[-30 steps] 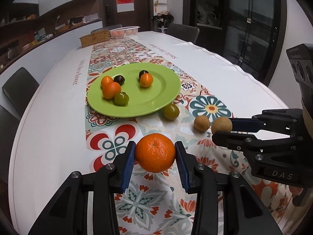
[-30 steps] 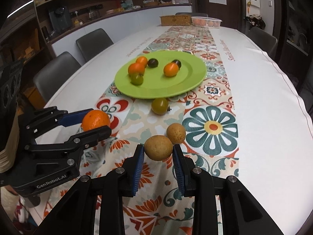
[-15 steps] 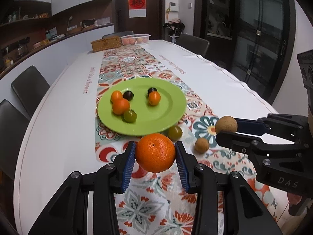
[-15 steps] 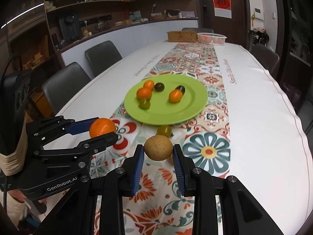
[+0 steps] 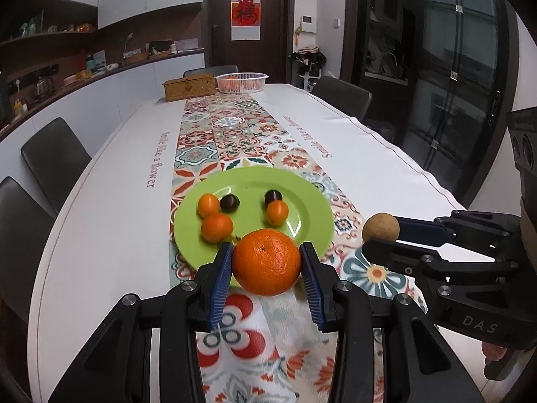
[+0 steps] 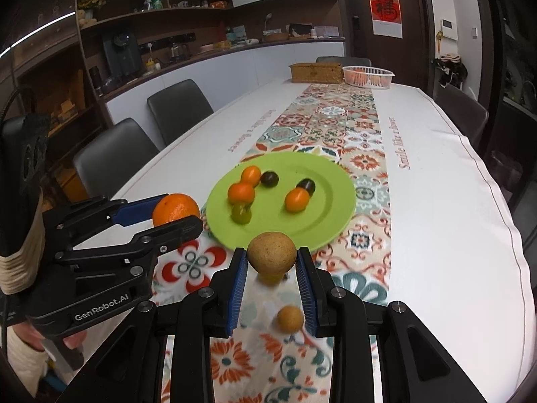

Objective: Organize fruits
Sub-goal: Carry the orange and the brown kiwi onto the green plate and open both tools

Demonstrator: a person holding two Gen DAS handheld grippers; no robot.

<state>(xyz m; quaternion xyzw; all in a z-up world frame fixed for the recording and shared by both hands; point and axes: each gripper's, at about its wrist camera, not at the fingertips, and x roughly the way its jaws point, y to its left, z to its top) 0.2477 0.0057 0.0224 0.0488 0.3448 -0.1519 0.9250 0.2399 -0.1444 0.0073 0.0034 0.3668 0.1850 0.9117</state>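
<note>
While both tongs were raised above the bench, the left tongs gripped one orange and the right tongs gripped one brown round fruit. The green plate held six small fruits; a second brown fruit lay on the runner. Since the earlier frame, both tongs had risen and advanced toward the plate. The fruits being round, no long axis showed.

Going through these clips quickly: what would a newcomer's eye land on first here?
Each gripper holds a fruit above the table: the left gripper has its jaws shut on a big orange, the right gripper on a tan round fruit. Just beyond them sits a bright green plate on the patterned runner, carrying small orange, dark and green fruits.
</note>
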